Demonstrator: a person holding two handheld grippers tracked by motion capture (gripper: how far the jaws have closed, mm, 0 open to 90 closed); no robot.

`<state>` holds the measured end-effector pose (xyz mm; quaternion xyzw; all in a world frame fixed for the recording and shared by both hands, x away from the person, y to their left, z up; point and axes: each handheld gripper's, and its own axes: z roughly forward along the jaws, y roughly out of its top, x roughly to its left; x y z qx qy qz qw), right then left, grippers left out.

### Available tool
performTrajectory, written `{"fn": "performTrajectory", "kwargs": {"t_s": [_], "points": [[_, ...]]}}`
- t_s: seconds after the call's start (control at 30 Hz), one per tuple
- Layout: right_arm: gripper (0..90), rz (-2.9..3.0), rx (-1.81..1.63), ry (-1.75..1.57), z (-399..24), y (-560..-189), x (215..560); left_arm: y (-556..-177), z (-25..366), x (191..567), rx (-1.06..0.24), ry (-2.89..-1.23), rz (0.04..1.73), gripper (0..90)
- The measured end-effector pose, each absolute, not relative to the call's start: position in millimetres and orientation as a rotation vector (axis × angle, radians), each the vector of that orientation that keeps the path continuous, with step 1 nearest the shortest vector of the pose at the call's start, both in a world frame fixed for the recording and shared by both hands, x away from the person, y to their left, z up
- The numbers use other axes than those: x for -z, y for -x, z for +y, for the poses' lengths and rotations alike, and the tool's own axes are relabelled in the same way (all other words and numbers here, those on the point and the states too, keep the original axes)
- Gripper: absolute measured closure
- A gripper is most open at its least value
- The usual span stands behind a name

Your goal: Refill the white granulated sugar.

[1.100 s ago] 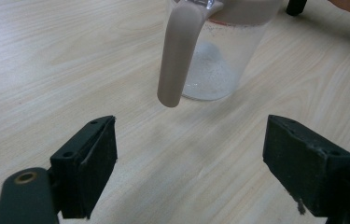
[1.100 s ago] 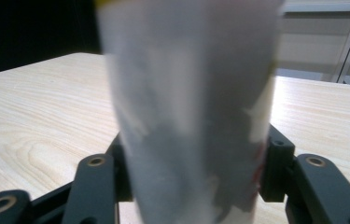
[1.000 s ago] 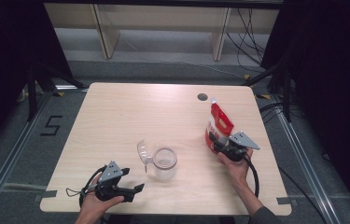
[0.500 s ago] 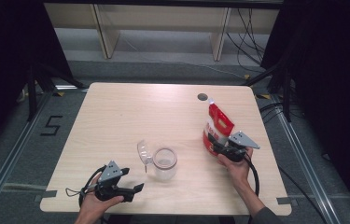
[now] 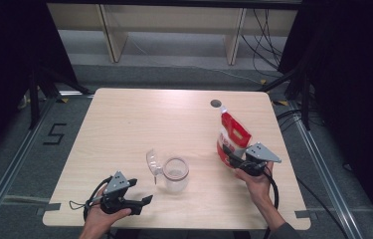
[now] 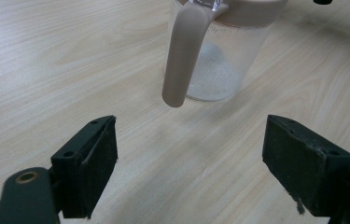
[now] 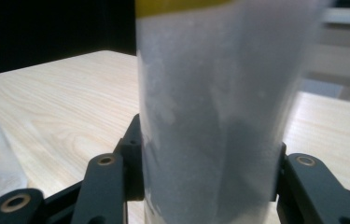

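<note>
A red and white pouch [image 5: 233, 134] stands upright near the table's right edge, its top tilted to the far side. My right gripper [image 5: 228, 153] is shut on its lower part. In the right gripper view the two black jaws press on both sides of the pale pouch [image 7: 210, 116]. A clear pitcher [image 5: 175, 174] with its lid flap [image 5: 152, 162] swung open stands at the front middle. My left gripper [image 5: 143, 203] rests open at the front left, pointing toward the pitcher. In the left gripper view the pitcher [image 6: 219, 60] and its handle [image 6: 184, 51] lie beyond the open jaws.
The light wooden table [image 5: 139, 124] has a round cable hole [image 5: 216, 103] near its far edge. Shelving and cables lie on the floor behind the table, and metal rails run along both sides.
My right gripper and the pouch have edged slightly to the left. The left gripper and the pitcher have stayed put.
</note>
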<state>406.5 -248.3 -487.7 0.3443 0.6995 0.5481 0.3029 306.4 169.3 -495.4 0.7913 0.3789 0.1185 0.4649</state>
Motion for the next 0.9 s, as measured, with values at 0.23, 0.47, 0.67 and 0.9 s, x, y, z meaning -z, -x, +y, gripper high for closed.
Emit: {"fn": "performTrajectory", "kwargs": {"t_s": [0.23, 0.47, 0.67, 0.9], "points": [[52.1, 1.882, -1.455, -0.870, -242, -394, 480, -308, 171, 496, -0.299, -1.950, 0.916, 17.7], [52.2, 1.876, -1.413, -0.786, -241, -380, 472, -308, 171, 496, -0.296, -1.948, 0.918, 17.6], [52.3, 1.896, -1.309, -0.642, -239, -364, 464, -308, 173, 496, -0.303, -1.955, 0.922, 17.6], [52.4, 1.940, -1.208, -0.526, -230, -351, 461, -307, 173, 496, -0.306, -1.946, 0.926, 17.6]]}}
